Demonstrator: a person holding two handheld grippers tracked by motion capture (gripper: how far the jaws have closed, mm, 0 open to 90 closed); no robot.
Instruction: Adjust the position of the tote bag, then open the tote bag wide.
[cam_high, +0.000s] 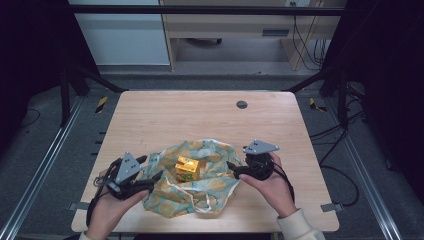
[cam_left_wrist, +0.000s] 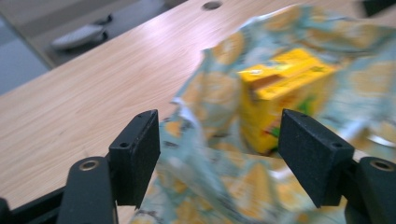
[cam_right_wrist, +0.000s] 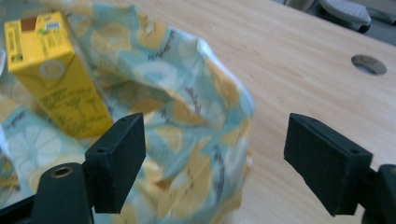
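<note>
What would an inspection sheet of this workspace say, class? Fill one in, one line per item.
Surface: wooden table, bare apart from the job's things, with a round hole near the far edge.
Job's things: yellow carton standing upright in a patterned cloth bag.
Clutter: nothing seen.
Grippers: left gripper open, at the bag's left edge; right gripper open, at its right edge; neither holds anything.
Cables: black cable trailing from the left gripper; loose cables on the floor at right.
Surroundings: metal frame, grey floor, cabinet behind.

Yellow carton motion-blurred, its base hidden in the patterned cloth bag, print on carton unreadable
</note>
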